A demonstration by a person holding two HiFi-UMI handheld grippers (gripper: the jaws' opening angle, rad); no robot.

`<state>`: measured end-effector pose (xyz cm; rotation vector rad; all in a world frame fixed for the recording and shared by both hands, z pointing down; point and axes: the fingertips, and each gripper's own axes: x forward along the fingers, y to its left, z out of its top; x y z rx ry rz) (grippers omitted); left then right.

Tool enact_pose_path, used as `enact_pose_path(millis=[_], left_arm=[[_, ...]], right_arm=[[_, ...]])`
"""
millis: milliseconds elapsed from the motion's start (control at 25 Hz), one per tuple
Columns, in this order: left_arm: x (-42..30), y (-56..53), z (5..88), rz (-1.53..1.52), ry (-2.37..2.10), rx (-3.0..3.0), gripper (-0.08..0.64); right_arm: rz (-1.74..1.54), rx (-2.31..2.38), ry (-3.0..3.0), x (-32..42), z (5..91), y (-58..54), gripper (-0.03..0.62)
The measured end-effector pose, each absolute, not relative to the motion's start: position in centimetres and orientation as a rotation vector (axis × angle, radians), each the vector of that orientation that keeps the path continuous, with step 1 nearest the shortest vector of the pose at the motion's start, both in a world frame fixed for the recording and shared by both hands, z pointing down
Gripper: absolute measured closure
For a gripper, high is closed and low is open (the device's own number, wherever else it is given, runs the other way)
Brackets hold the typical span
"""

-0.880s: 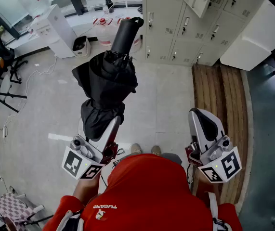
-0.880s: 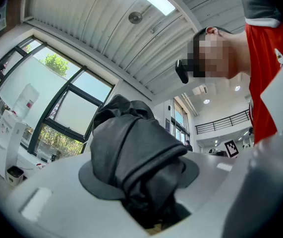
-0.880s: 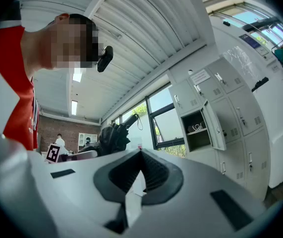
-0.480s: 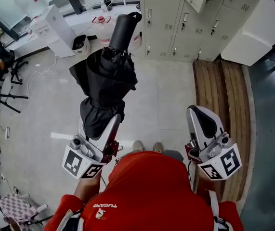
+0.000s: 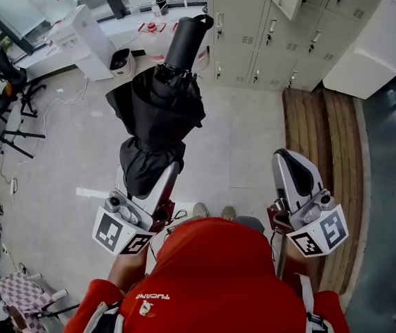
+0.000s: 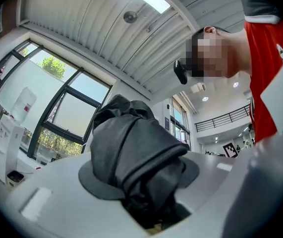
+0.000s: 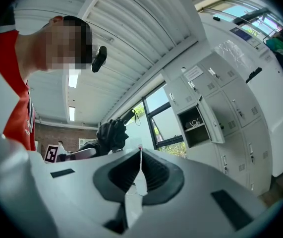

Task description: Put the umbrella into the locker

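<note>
Left hand-held gripper [image 6: 140, 185]: grey jaws closed on a black umbrella [image 6: 131, 148], which is folded, its fabric bunched and bulging over both jaws. The folds hide what is underneath, so the grip seems to be on cloth.

Behind: dark-framed windows [image 6: 57, 98] with green trees [image 6: 52, 66] outside, white water dispenser [image 6: 10, 138] at left. Ribbed ceiling [image 6: 91, 29] above. Person's red sleeve [image 6: 265, 58] at right.

1. The umbrella's [image 5: 159, 116] black canopy covers the left gripper's [image 5: 159, 184] jaw tips in the head view.
2. That view's top edge cuts off the lockers [image 5: 246, 26].
3. A pale coil [image 7: 195, 123] inside the open locker [image 7: 193, 137] is too small to identify.
</note>
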<state>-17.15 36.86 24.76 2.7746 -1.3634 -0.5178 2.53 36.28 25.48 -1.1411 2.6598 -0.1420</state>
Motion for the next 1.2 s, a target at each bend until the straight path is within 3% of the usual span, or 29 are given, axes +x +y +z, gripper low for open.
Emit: enact_pose_path(millis=[560,1200], left_arm=[[-12.9,34.9,23.6,-0.466,-1.448,2.773,0.348],[-11.7,29.0,25.1,-0.440,-1.437,2.780,0.348]], right_arm=[[-0.010,-1.170,2.705,6.7,25.0,34.4,0.588],[0.042,-1.152,2.734,5.0,25.7,28.9,0.589]])
